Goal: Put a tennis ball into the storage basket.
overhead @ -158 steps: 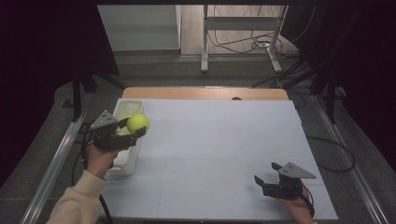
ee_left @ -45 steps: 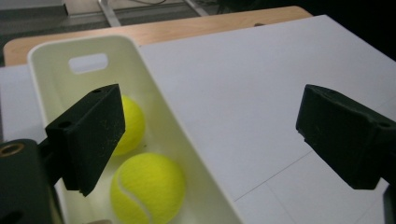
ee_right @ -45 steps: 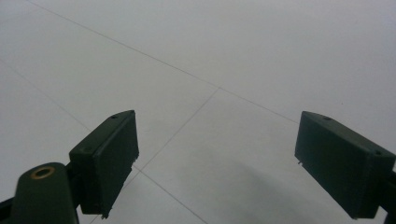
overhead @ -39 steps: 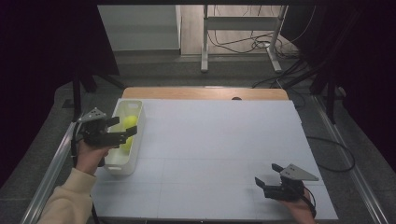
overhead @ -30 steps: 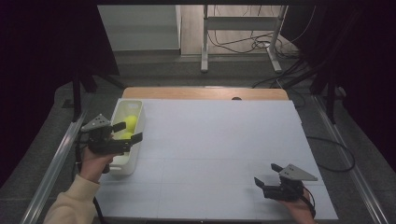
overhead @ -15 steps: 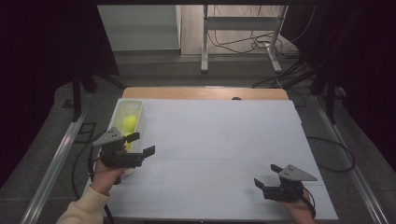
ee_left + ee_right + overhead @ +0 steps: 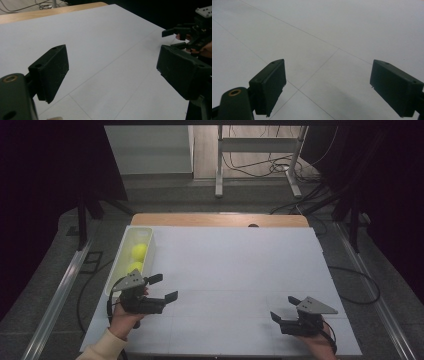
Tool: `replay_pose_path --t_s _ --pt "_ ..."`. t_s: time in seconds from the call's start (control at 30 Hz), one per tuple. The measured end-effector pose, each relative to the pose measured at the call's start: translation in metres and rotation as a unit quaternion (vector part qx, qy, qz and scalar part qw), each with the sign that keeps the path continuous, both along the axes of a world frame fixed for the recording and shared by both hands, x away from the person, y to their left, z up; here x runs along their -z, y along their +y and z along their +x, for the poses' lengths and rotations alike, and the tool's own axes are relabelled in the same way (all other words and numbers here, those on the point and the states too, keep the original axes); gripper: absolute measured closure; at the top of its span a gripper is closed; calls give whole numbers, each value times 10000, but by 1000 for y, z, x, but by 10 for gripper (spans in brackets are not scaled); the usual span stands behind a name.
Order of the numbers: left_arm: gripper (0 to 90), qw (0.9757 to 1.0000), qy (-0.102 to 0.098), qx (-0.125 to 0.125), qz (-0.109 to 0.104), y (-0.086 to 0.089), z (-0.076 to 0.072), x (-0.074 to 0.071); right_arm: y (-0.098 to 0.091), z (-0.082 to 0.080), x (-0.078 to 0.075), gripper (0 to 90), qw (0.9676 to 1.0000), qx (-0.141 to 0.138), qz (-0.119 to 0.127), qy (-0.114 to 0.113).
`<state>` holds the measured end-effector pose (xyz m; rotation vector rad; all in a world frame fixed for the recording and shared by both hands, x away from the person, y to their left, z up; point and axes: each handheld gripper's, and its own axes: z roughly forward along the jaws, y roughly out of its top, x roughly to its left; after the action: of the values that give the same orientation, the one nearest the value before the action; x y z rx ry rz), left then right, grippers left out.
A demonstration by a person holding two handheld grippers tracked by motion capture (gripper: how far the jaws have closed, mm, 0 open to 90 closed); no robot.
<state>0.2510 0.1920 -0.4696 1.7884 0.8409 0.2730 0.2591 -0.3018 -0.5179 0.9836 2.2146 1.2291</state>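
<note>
A narrow white bin (image 7: 121, 260) lies along the table's left edge, and two yellow balls (image 7: 139, 251) (image 7: 135, 267) rest inside it. Just in front of the bin's near end, my left gripper (image 7: 164, 287) is held open over the white table, nothing between its jaws. The left gripper view has the same gripper (image 7: 112, 67) open above bare tabletop, with the other gripper (image 7: 186, 37) far off at the upper right. Close to the front right corner, my right gripper (image 7: 284, 308) is open and empty too. Its own view puts the jaws (image 7: 327, 87) wide apart over plain white surface.
The white table top (image 7: 230, 265) has thin seam lines and a wooden strip (image 7: 215, 220) along its far edge. Beyond that stand a metal frame's legs (image 7: 219, 170) and loose floor cables (image 7: 260, 167). Metal rails run beside the table on both sides.
My left gripper, which earlier held a yellow ball over the bin, has let it go there and drawn back toward the person and rightward onto the table. The right gripper stayed put.
</note>
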Motion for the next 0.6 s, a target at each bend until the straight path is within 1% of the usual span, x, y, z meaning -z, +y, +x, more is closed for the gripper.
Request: replay_pose_path --t_s 0.07,0.1,0.17,0.27,0.37,0.43,0.53,0.6 --pt "110 10000 -33 -4 19 -1 -2 3 0 1 0 141 10000 -12 2 -7" --pt "110 10000 -18 1 -12 -1 -3 7 0 1 0 140 10000 -14 5 -8" --pt "110 10000 -12 -30 19 -1 -5 11 1 1 -1 141 10000 -20 11 -11" --pt "111 9999 71 -71 -16 -1 -10 23 2 1 -1 141 10000 -49 -11 -33" --pt "111 9998 132 -78 88 -2 -13 31 3 0 -1 141 9999 -93 5 -57" --pt "110 9998 143 -109 96 -1 -15 35 3 0 -1 140 9999 -124 -9 -61" --pt "110 9995 157 -217 176 1 -16 42 4 -1 -2 140 9998 -183 47 -97" --pt "110 9991 232 -264 236 3 -16 48 4 -1 -2 140 9997 -219 37 -117"
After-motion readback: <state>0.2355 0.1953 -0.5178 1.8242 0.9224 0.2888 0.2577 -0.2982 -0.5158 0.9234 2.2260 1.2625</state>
